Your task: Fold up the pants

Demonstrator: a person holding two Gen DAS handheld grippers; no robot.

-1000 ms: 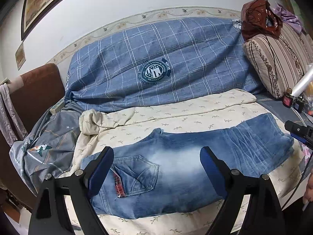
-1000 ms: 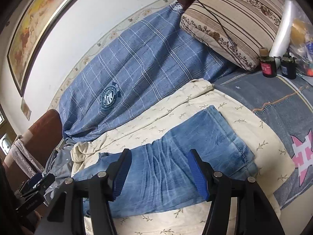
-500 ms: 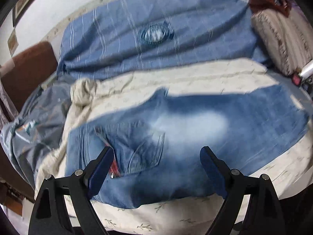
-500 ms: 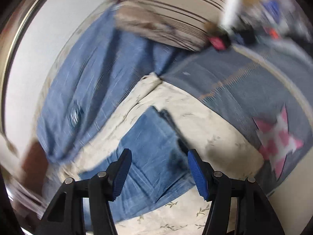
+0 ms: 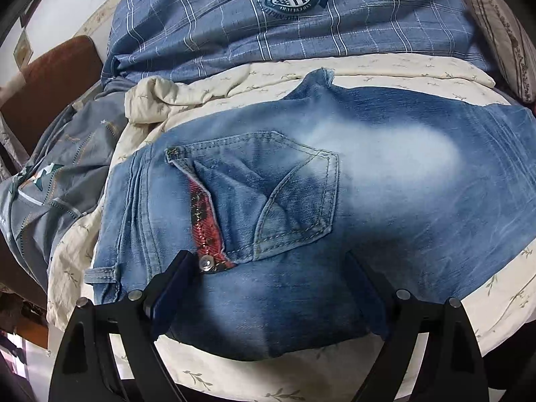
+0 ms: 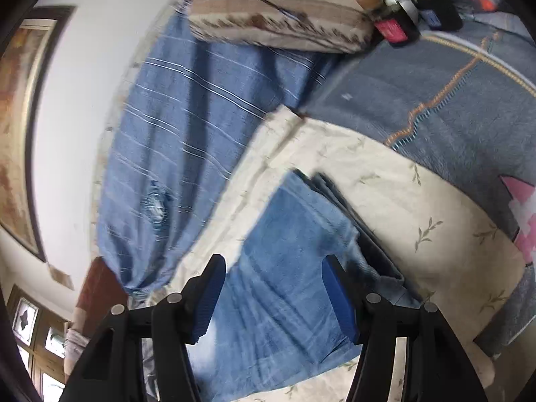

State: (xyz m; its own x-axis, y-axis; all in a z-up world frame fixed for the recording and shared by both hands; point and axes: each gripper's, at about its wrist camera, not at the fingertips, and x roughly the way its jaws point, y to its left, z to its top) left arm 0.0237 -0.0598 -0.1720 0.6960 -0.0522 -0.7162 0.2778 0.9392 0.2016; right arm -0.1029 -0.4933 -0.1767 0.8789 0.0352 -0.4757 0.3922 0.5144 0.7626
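A pair of faded blue jeans lies flat on a cream leaf-print sheet, back pocket up, with a red plaid strip along the pocket's edge. My left gripper hovers low over the seat near the jeans' front edge. It is open, and the denim under it is not pinched. In the right wrist view the leg end of the jeans runs to a hem. There my right gripper stands open just above the leg, close to the hem, with nothing held.
A blue checked quilt is heaped along the wall behind the jeans. A striped pillow and small bottles lie past the hem end. A grey bedcover with a pink patch borders the sheet, and a brown headboard stands at the left.
The left gripper has dropped and tipped down toward the seat, so the pocket looks much larger. The right gripper has rolled and moved toward the hem end of the leg.
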